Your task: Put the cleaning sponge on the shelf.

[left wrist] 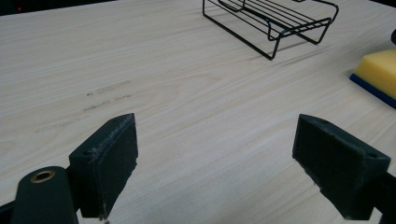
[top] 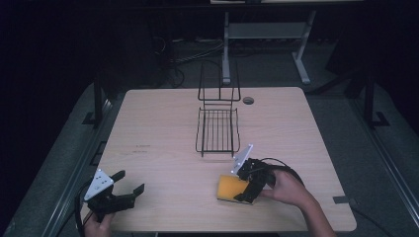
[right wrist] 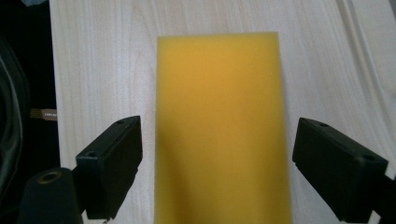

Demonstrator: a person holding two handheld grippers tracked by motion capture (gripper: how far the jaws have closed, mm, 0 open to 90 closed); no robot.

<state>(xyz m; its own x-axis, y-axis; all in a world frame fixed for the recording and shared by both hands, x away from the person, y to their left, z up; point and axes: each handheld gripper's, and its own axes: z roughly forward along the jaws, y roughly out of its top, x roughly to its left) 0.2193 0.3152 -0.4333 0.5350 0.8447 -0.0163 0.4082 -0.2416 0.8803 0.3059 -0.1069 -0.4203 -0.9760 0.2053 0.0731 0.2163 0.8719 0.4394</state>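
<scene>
Nearest, at lower right of the high view, the right claw (right wrist: 217, 154) stands wide open astride the yellow sponge (right wrist: 219, 130), gripping nothing. Judged light, soft and compressible; grip its long sides mid-length. Left claw (left wrist: 217, 163) open, empty. Farther: wire rack (top: 217, 129) on counter (top: 158, 128).

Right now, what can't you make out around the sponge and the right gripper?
- Sponge: near end cut off by the right gripper view's bottom edge; surface blurred.
- Sponge's right part, high view: covered by the right gripper.
- Sponge's far end, left gripper view: cut off at the right edge.
- Wire rack: bars thin, contents unclear.
</scene>
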